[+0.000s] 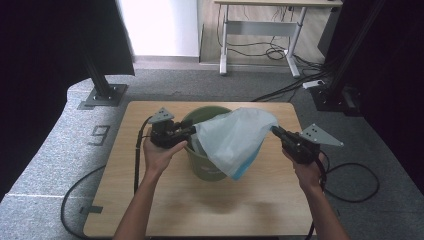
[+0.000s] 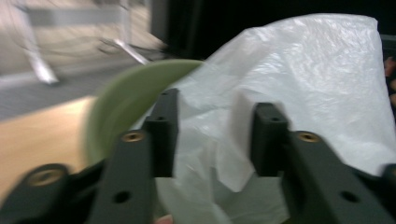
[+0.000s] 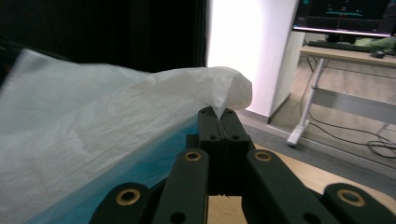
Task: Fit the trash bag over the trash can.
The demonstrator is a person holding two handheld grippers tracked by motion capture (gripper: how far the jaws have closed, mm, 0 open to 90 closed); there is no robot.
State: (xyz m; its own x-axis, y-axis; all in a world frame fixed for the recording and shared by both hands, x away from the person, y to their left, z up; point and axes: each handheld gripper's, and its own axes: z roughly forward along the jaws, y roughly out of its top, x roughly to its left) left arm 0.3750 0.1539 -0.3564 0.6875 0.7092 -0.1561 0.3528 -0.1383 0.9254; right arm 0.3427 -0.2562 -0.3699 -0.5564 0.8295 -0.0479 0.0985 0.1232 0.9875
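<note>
Bright light is coming from the white wall (image 1: 160,27) at the back. The sides are looking dark. The left gripper view is looking blurry.

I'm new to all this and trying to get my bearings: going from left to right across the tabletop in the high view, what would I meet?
Left hand → left gripper → green bucket → white plastic bag → right gripper → right hand.

black gripper (image 1: 191,131) bodies, grey three-cornered plates, trailing black cables.
</note>
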